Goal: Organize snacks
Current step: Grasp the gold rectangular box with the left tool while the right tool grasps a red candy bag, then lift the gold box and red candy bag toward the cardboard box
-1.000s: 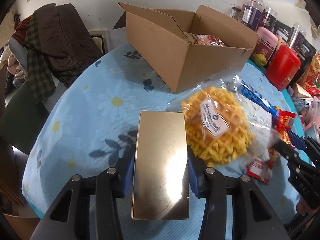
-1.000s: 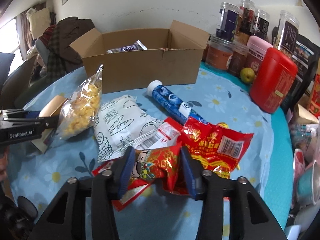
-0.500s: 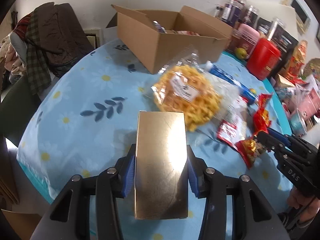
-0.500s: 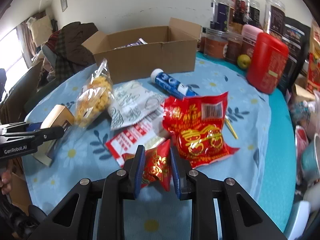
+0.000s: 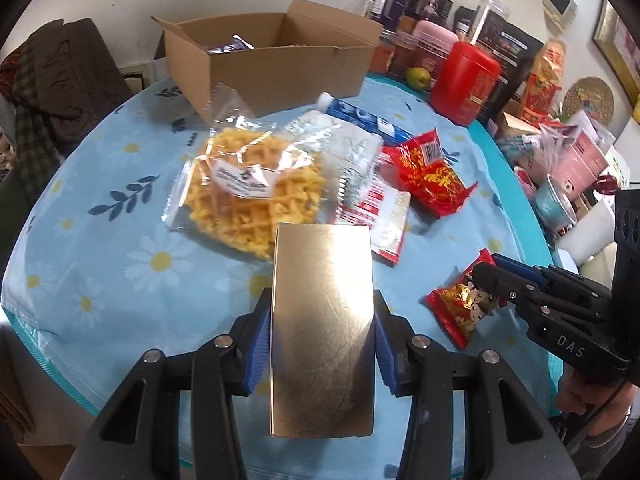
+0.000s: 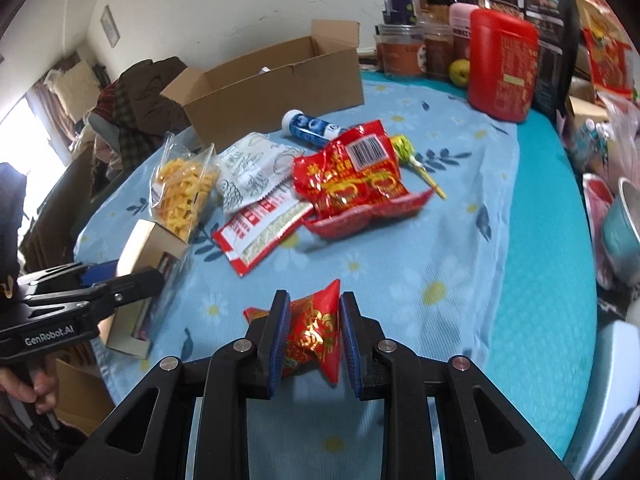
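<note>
My left gripper [image 5: 320, 320] is shut on a gold box [image 5: 322, 320] and holds it above the near table edge; the box also shows in the right wrist view [image 6: 150, 256]. My right gripper [image 6: 314, 320] is shut on a small red snack packet [image 6: 314, 332], lifted off the cloth; it also shows in the left wrist view [image 5: 464, 304]. An open cardboard box [image 5: 276, 64] with a few snacks inside stands at the back. On the table lie a bag of yellow waffle snacks [image 5: 248, 184], a white pouch [image 5: 348, 152], a large red bag [image 6: 356, 184] and a blue tube [image 6: 312, 126].
A red canister [image 5: 464, 80], jars and dark bags [image 5: 420, 12] line the back right. A green fruit [image 5: 418, 77], a lollipop [image 6: 412, 156] and a red-white flat packet [image 6: 260, 228] lie nearby. Cups and pink packs [image 5: 568, 176] crowd the right edge. Clothes on a chair [image 5: 52, 92] sit left.
Both grippers pulled back toward me and up, each carrying its item. The small red packet came away from the snack pile; the gold box moved right of the waffle bag.
</note>
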A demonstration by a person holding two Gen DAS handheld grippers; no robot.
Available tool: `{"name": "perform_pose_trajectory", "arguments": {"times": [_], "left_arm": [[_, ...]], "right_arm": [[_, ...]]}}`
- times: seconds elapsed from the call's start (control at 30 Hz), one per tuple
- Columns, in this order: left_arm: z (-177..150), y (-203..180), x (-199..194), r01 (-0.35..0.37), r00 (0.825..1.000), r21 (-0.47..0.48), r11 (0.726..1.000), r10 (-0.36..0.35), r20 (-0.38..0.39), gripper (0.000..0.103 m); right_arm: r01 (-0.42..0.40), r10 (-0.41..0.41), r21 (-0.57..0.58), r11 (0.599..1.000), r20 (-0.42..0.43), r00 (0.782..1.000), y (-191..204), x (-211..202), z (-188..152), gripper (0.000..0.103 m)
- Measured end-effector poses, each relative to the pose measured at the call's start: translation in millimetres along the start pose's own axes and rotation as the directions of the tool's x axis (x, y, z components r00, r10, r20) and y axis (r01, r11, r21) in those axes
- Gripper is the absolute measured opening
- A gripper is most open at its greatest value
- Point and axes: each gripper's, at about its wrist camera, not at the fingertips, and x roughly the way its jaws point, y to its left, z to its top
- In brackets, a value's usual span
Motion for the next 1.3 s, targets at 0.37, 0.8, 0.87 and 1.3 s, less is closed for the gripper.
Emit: {"name": "perform_pose_trajectory", "arguments": {"times": [0.37,0.8,0.87,1.3], "left_arm": [[0,-8,22,-0.02,0.996,0.012,1.0,0.021,-0.081,0.047],[-2,-9,23,-0.032,0.998,0.037,0.999,0.034,-0.047,0.046],[-1,-8,23,-0.03,0.998,0.034,0.999,0.031,-0.046,0.046],[7,-17,-2,0.009,1.0,0.056,0.998,-0.01,0.008,0.045]], "right_arm": [[0.048,-0.05,-0.049,0.998,-0.04,0.998,10,13,-8,0.08],[0.084,-0.092,-0.155,0.984,-0.042,0.995,23,24,-7,0.047],[0.08,-0.088,-0.152,0.985,-0.043,0.995,23,23,-6,0.046],[0.02,-0.024,-0.122,0.992,-0.026,0.999,25,-2,2,0.045]]}}
